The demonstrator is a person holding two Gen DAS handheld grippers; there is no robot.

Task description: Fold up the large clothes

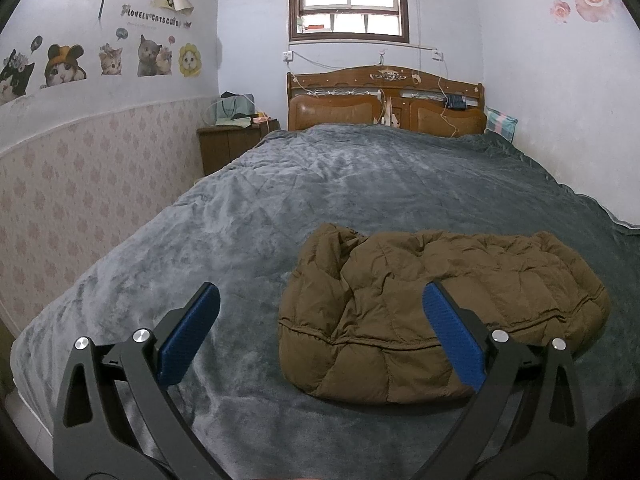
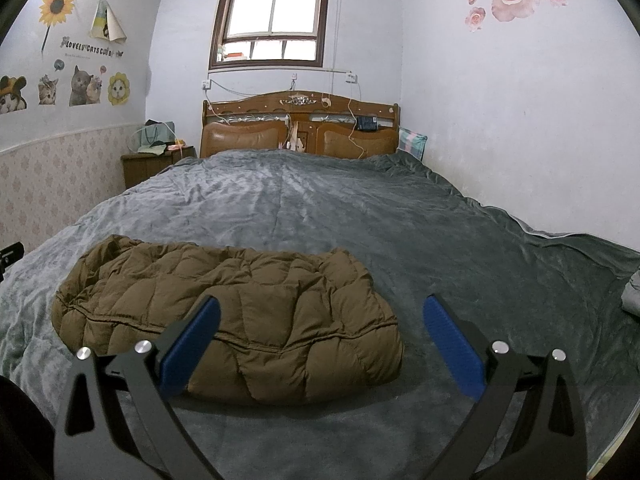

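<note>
A wide bed [image 1: 320, 184] covered by a grey plush blanket [image 2: 360, 216] fills the room, with a carved wooden headboard [image 1: 384, 100] at the far end under a window [image 1: 348, 0]. A small wooden nightstand [image 1: 232, 144] stands at the bed's far left corner with a bag and papers on it, and a checked pillow [image 2: 414, 140] sits against the right wall. Cat and sunflower stickers line the left wall; pink rose stickers mark the right. Nothing lies between the grippers and the garment.

The left gripper [image 1: 320, 332] is spread wide and holds nothing; its right blue pad overlaps the jacket's near left part in the view, though contact cannot be confirmed. The right gripper [image 2: 320, 340] is likewise wide apart and empty-handed, its left pad overlapping the jacket's near edge.

The brown quilted jacket [image 1: 432, 312] lies folded into a puffy bundle on the near part of the bed. Its long axis runs left to right across the bed, with the folded edge facing the grippers and a rumpled end at the left.
</note>
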